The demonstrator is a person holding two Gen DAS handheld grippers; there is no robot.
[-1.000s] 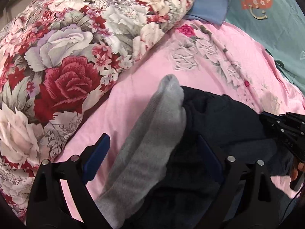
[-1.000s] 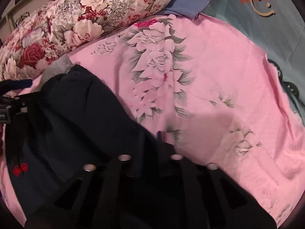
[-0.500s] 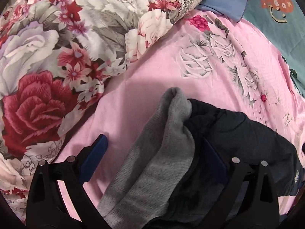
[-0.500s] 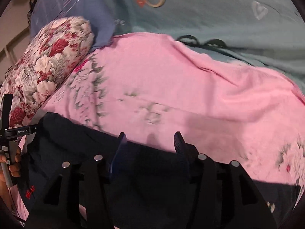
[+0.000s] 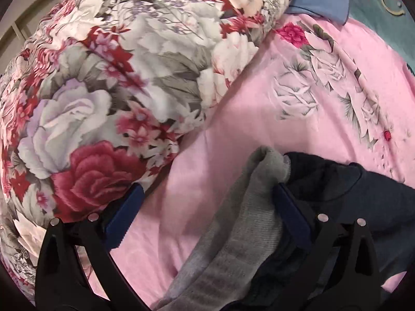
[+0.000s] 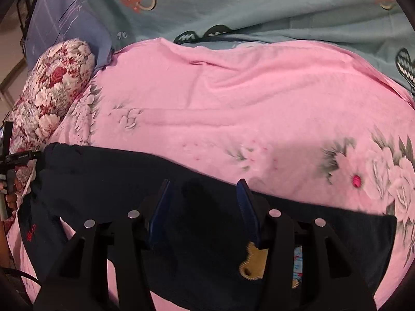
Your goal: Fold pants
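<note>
Dark navy pants point(image 6: 116, 178) lie flat across a pink floral sheet point(image 6: 233, 108), with a red logo point(image 6: 31, 232) at the left end and a tan patch point(image 6: 253, 261) near my right fingers. Their grey ribbed waistband point(image 5: 243, 233) bunches up in the left wrist view beside the dark cloth point(image 5: 363, 194). My left gripper point(image 5: 205, 204) is open, its right finger against the waistband, its left finger by the quilt. My right gripper point(image 6: 205, 197) is open above the pants' far edge, holding nothing.
A rolled floral quilt point(image 5: 116, 83) lies at the left, close to my left gripper; it also shows in the right wrist view point(image 6: 54, 88). A blue pillow point(image 6: 62, 20) and a teal patterned sheet point(image 6: 259, 7) lie beyond the pink sheet.
My right gripper has opened, let go of the pants and swung right, so they now lie spread flat. My left gripper has shifted left toward the quilt, still open.
</note>
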